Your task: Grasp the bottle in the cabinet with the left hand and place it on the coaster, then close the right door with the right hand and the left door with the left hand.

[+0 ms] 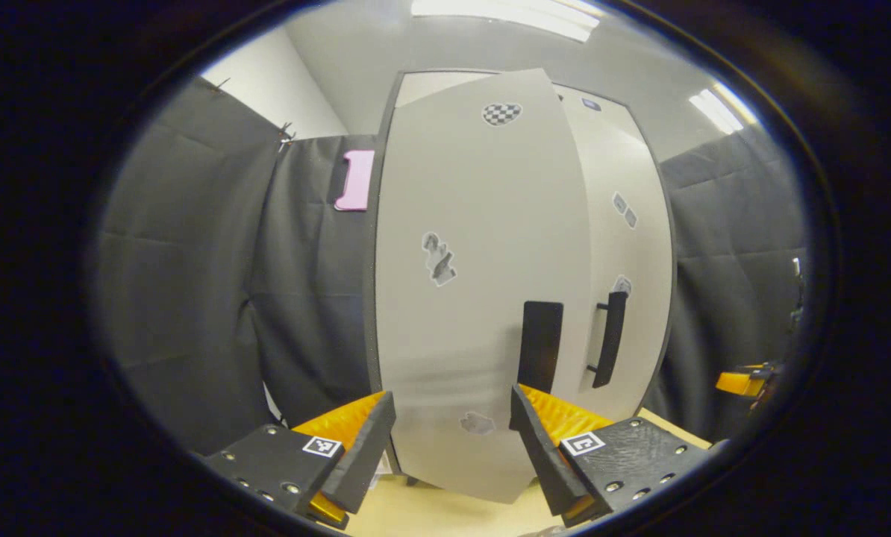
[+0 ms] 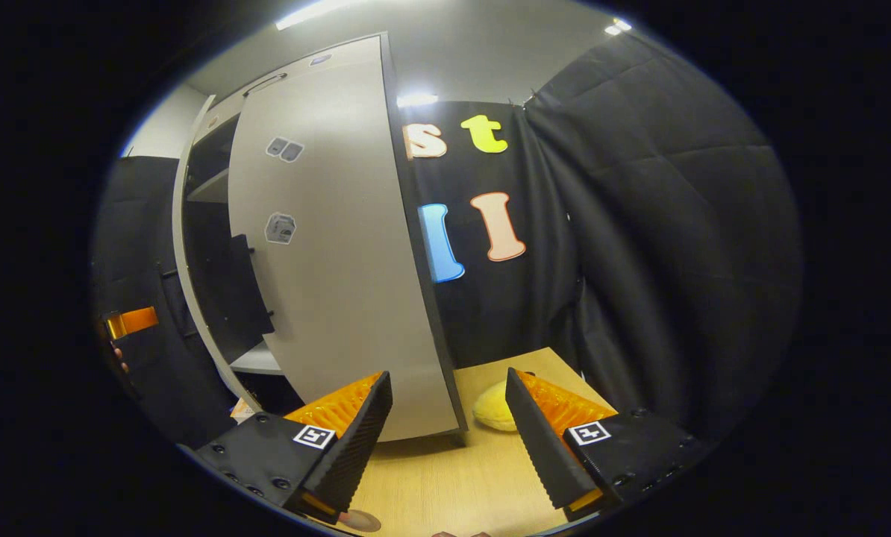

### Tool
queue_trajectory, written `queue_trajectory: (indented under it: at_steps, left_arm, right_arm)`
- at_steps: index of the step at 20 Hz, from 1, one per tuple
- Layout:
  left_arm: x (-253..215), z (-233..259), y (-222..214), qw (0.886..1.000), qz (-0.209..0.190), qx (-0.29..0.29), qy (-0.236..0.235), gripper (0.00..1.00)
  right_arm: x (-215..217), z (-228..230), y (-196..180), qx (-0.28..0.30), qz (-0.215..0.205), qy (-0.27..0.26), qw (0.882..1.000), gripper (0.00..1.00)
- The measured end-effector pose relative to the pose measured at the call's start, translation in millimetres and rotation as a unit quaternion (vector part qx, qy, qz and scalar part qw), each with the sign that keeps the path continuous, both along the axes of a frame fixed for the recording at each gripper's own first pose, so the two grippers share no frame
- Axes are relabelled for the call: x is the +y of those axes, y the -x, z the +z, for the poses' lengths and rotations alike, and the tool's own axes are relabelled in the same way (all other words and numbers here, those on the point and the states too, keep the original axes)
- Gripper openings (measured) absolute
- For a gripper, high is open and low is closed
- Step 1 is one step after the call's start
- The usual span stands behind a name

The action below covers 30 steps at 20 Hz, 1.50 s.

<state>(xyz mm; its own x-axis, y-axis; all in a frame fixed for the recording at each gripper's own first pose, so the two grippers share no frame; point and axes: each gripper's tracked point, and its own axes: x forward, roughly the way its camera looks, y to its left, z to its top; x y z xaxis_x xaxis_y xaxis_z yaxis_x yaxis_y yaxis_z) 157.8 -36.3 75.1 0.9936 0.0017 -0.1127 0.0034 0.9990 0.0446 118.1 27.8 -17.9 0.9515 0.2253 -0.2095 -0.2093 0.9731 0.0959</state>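
Before the cabinet, the left claw [image 1: 453, 440] is spread and holds nothing, facing the left door [image 1: 475, 298] that stands nearly shut beside the right door [image 1: 624, 246]. The right claw [image 2: 449, 432], also spread and bare, hangs over the counter [image 2: 453, 477] near a yellow object [image 2: 494, 409]; the bottle's place cannot be told.

cabinet doors [image 1: 483, 298]: smooth matt laminate | table [image 2: 460, 477]: pale wood grain | handles [image 1: 611, 339]: matt black
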Motion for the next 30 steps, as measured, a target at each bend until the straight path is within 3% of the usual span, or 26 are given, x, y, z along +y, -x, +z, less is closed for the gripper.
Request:
queue_trajectory:
  at_steps: [4,8,12,17,21,23,25,27,30]
  left_arm:
    - [13,5,54,0.999,0.045,-0.007,0.009,0.96]
    - [27,21,92,0.998,0.046,-0.040,0.031,0.96]
    - [39,33,121,0.995,0.024,-0.080,0.061,0.96]
    - [61,32,165,0.993,0.020,-0.105,0.044,0.92]
    - [79,31,171,0.992,0.038,-0.109,0.052,0.96]
    - [80,41,172,0.990,0.031,-0.123,0.064,0.91]
    - [93,51,177,0.988,0.042,-0.138,0.054,0.96]
    - [104,49,182,0.988,0.056,-0.138,0.034,0.91]
    - [102,42,181,0.989,0.055,-0.130,0.034,0.90]
  right_arm:
    - [18,-2,-2,-0.002,0.053,0.001,0.999,0.98]
    - [39,15,16,-0.030,0.065,0.000,0.997,0.98]
    - [43,25,45,-0.052,0.062,0.014,0.997,0.98]
    - [27,31,67,-0.089,0.025,0.032,0.995,0.97]
    - [22,47,82,-0.107,0.009,0.016,0.994,0.97]
    - [18,54,84,-0.119,-0.002,0.022,0.993,0.97]
    - [21,59,87,-0.123,-0.004,0.020,0.992,0.97]
    - [23,63,91,-0.126,-0.005,0.018,0.992,0.98]
    - [24,61,95,-0.124,-0.006,0.025,0.992,0.97]
